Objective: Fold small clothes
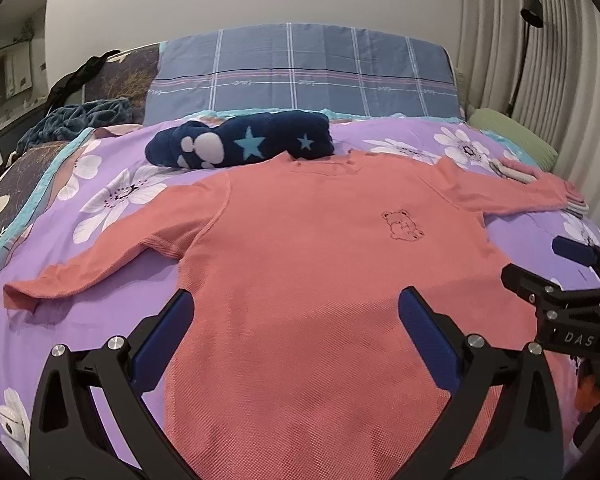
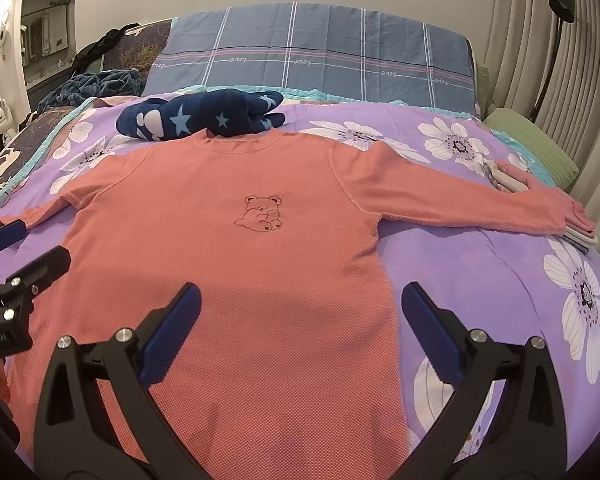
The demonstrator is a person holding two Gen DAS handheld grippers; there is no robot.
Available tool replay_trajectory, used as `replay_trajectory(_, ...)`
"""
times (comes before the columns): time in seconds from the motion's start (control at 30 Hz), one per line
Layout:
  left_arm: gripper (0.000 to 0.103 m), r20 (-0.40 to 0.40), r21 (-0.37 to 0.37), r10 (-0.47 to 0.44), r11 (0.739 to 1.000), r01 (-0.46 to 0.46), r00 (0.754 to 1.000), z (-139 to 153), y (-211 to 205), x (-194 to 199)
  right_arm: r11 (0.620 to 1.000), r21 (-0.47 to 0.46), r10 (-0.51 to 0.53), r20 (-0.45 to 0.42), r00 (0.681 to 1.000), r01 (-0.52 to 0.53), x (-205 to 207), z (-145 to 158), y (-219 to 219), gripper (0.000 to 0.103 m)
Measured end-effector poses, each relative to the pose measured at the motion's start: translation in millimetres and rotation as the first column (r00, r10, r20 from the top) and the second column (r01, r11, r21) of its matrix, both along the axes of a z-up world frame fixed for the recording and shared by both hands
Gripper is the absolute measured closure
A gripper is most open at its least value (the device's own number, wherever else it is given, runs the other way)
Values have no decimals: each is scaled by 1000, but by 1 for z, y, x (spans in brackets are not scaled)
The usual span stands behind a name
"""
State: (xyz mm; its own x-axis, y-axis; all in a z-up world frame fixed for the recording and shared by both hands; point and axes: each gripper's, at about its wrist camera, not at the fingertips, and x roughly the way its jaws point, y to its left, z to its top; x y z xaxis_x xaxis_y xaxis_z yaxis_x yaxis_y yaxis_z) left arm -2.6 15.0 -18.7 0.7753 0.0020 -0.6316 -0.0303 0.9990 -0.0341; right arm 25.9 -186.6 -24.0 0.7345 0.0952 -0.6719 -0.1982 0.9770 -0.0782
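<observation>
On the bed, a purple floral quilt (image 1: 112, 280) covers the whole working surface, with a blue plaid pillow (image 1: 300, 68) propped at the head. The task's garment, a coral long-sleeved shirt (image 1: 300, 264) with a bear outline on the chest, lies face up and flat at the quilt's centre, collar toward the pillow, hem toward the cameras. Both sleeves are spread outward. No fold appears in body or sleeves; in my judgement the folding of this item has not begun, and sleeves and body all remain to be turned in.

A navy star-patterned garment (image 1: 240, 144) lies bundled just beyond the collar, touching or nearly touching it. It looks rolled rather than neatly folded; whether it is finished work cannot be told. A small pale stack of folded cloth (image 2: 508, 178) sits under or against the far sleeve's cuff on the right side, and could be disturbed when that sleeve is lifted. A green cushion (image 2: 536, 148) lies at the right edge, well apart.

The left gripper (image 1: 296, 304) hangs over the shirt's lower left part, jaws spread wide, holding nothing. The right gripper (image 2: 300, 300) hangs over the lower right edge, one finger above the fabric and one above the quilt, likewise spread and empty.
</observation>
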Motion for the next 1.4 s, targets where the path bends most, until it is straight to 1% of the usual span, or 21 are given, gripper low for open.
replay_trajectory(0.13, 1, 0, 15, 5, 1000, -5, 1000, 1, 0, -1, 1000, 1, 1, -1, 1000, -1, 0, 0, 0, 2)
replay_trajectory(0.27, 1, -20, 20, -7, 1000, 8, 1000, -1, -1, 1, 1000, -1, 3, -2, 1000, -3, -1, 2, 1, 2)
replay_trajectory(0.37, 1, -29, 5, -45, 999, 45, 999, -2, -2, 1, 1000, -1, 2, -3, 1000, -2, -1, 2, 1, 2)
replay_trajectory(0.47, 1, -19, -18, -59, 998, 59, 998, -3, -1, -1, 1000, -1, 2, -1, 1000, -2, -1, 2, 1, 2)
replay_trajectory(0.53, 1, -18, -21, -56, 998, 56, 998, -4, 1, -1, 1000, -1, 4, -1, 1000, -4, -1, 2, 1, 2)
replay_trajectory(0.77, 1, -19, 9, -32, 999, 32, 999, -6, 4, 0, 1000, -4, 9, -7, 1000, -9, 0, 1, 3, 2)
replay_trajectory(0.9, 1, 4, 17, -29, 999, 29, 1000, -4, 7, -3, 1000, -9, 14, -12, 1000, -15, 1, 1, 5, 2)
replay_trajectory(1.03, 1, 12, -7, -10, 1000, 10, 1000, -4, 14, -3, 1000, -13, 22, -16, 1000, -22, 2, 1, 8, 2)
replay_trajectory(1.17, 1, -32, -47, 21, 999, -22, 999, -10, 27, -1, 999, -22, 28, -21, 999, -28, 4, 0, 11, 2)
replay_trajectory(1.27, 1, -48, -81, 27, 996, -30, 999, -14, 38, -2, 999, -26, 30, -27, 999, -31, 5, -2, 13, 2)
replay_trajectory(1.4, 1, -80, -117, 74, 990, -83, 994, -22, 60, -2, 999, -28, 33, -37, 999, -34, 7, -5, 15, 2)
